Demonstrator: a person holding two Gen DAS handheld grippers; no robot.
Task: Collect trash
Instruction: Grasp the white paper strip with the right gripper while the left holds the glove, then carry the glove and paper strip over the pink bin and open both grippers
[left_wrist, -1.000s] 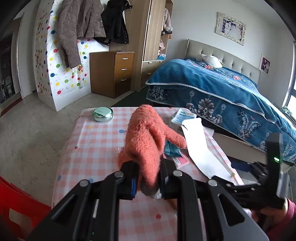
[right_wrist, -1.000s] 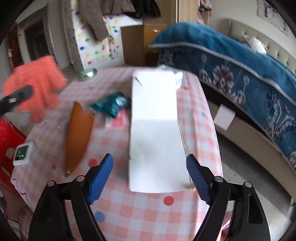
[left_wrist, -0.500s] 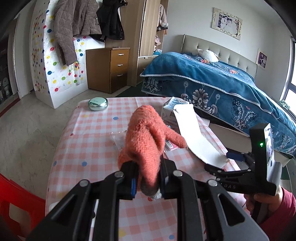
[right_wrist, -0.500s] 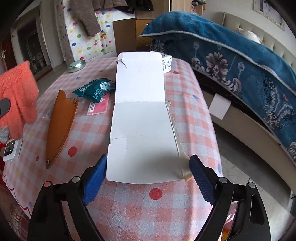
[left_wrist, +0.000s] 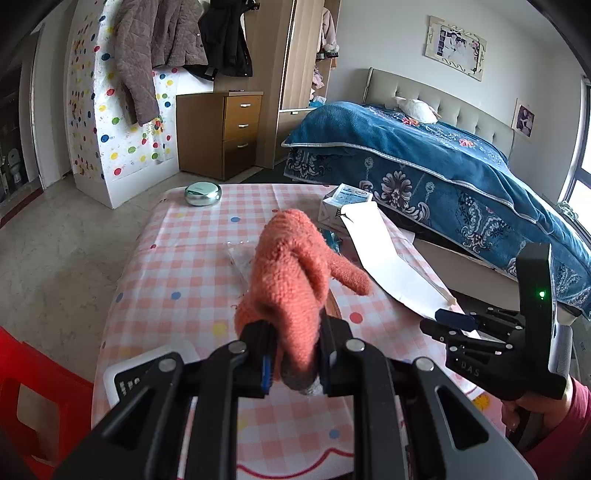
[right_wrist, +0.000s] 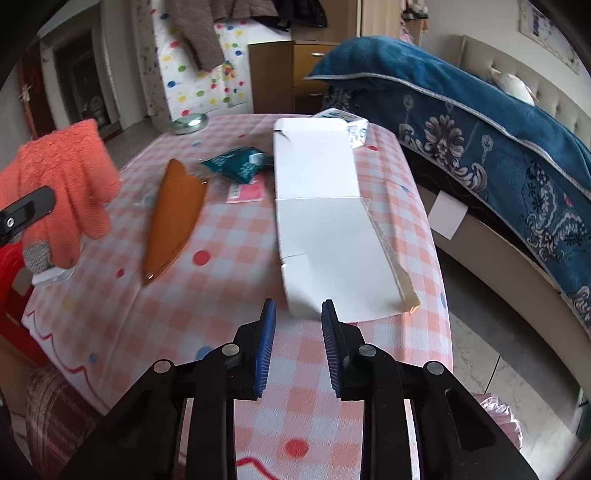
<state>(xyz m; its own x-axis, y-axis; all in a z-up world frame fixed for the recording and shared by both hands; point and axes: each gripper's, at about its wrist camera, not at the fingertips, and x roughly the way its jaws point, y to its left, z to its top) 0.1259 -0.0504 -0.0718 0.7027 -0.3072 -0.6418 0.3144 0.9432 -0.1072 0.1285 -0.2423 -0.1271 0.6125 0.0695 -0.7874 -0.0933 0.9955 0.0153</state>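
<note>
My left gripper (left_wrist: 293, 360) is shut on an orange knit glove (left_wrist: 295, 273) and holds it above the checked table (left_wrist: 184, 258); the glove also shows in the right wrist view (right_wrist: 62, 181). My right gripper (right_wrist: 297, 321) has its jaws partly closed with a gap and nothing between them, just short of the near edge of a flattened white carton (right_wrist: 325, 229). A green snack wrapper (right_wrist: 236, 166), a pink slip (right_wrist: 245, 192) and a brown leather sheath (right_wrist: 173, 218) lie on the table. The carton also shows in the left wrist view (left_wrist: 388, 258).
A small white-blue box (right_wrist: 351, 125) and a round green tin (left_wrist: 203, 194) sit at the table's far end. A red stool (left_wrist: 33, 391) stands at the left. A bed with a blue cover (left_wrist: 443, 173) is to the right. A pink bag (right_wrist: 498, 421) sits low right.
My right gripper's jaws have narrowed from wide open and shifted left toward the carton's near corner. My left gripper has drawn back, still holding the glove.
</note>
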